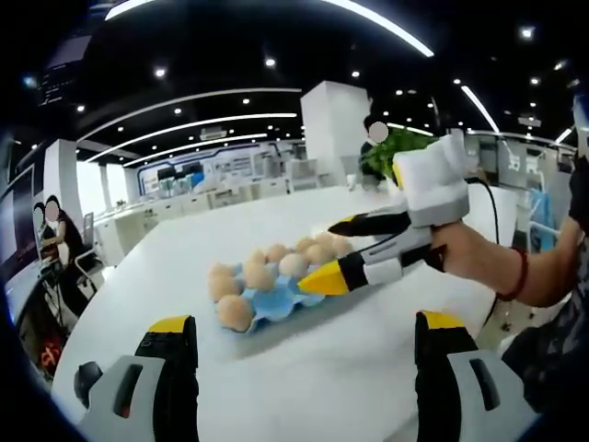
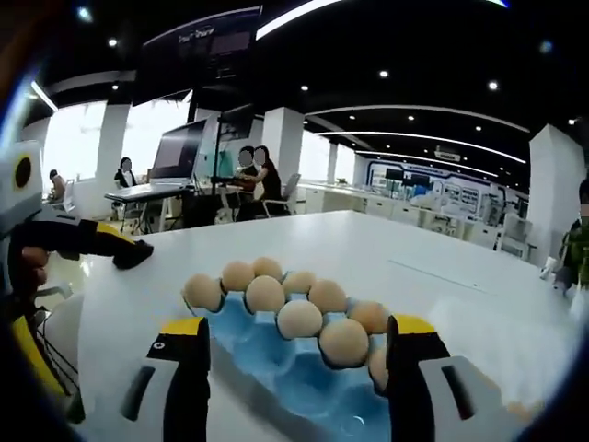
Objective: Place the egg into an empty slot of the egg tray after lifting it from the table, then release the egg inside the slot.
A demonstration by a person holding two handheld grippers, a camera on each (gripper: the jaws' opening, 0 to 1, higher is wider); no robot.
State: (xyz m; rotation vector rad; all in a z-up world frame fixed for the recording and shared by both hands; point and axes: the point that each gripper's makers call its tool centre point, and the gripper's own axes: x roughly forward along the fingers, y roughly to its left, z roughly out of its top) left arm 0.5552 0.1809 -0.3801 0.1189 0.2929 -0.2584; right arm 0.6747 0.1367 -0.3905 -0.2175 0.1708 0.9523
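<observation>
- Table (image 1: pixel 368 368) — white; blue egg tray (image 2: pixel 276 354) on it, mostly filled, empty slots at your near side.
- Right gripper (image 1: pixel 317 253) over the tray, jaws spread, nothing gripped; left gripper (image 1: pixel 304 368) likewise, well back.
- Eggs (image 2: pixel 299 318) all seated — no loose egg in view; dip lower and you'll knock one out.
</observation>
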